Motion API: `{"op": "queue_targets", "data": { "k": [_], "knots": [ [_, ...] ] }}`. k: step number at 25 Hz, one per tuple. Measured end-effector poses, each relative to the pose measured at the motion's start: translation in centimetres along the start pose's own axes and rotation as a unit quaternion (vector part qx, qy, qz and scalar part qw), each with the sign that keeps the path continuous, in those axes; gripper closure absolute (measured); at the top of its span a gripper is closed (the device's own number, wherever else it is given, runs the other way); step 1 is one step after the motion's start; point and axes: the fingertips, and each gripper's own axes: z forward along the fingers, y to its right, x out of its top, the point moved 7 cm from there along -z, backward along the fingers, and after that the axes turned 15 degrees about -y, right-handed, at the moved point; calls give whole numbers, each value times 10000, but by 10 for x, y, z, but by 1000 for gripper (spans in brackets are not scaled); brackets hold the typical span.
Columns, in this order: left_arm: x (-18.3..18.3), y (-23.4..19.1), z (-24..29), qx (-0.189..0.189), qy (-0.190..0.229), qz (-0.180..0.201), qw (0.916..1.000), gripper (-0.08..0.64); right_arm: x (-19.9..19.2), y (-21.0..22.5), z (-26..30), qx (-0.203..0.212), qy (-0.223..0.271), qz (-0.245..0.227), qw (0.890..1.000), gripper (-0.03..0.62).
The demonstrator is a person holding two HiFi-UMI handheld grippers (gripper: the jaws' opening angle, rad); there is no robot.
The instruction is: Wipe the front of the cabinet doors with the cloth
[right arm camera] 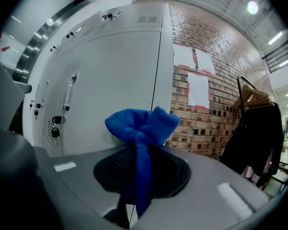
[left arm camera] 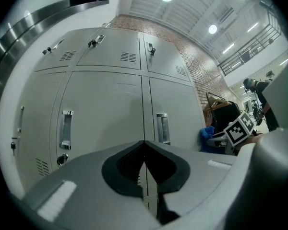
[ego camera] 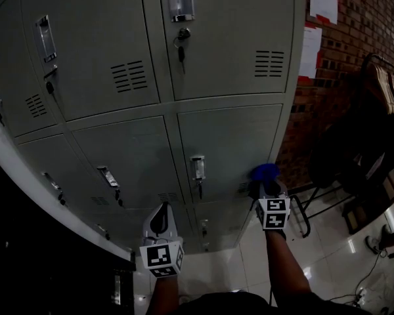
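Holding the blue cloth (right arm camera: 141,126) pinched in our right gripper (ego camera: 270,192) close to the lower-right cabinet doors (ego camera: 226,140), with the left gripper (ego camera: 161,210) closed on nothing at lower centre, we judge the wiping is barely begun and nearly all door fronts are left.

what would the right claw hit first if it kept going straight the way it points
Likely the cabinet door, close to its edge by the brick wall, with the cloth pinched in the right claw touching first. Depth is unclear.
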Motion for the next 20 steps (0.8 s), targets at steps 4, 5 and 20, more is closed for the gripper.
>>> {"op": "queue_targets", "data": {
  "k": [4,5,20],
  "knots": [
    [-3,0,-2,5,-27,-14,10000,543,-3,-19,-5,92,77,43,9999,522],
    [-4,0,-3,-7,-32,-8,10000,543,-4,-28,-6,195,101,-4,9998,522],
    [-13,-31,-36,142,-84,26,9999,543,-21,-183,19,1887,-484,-565,9792,522]
  ]
}}
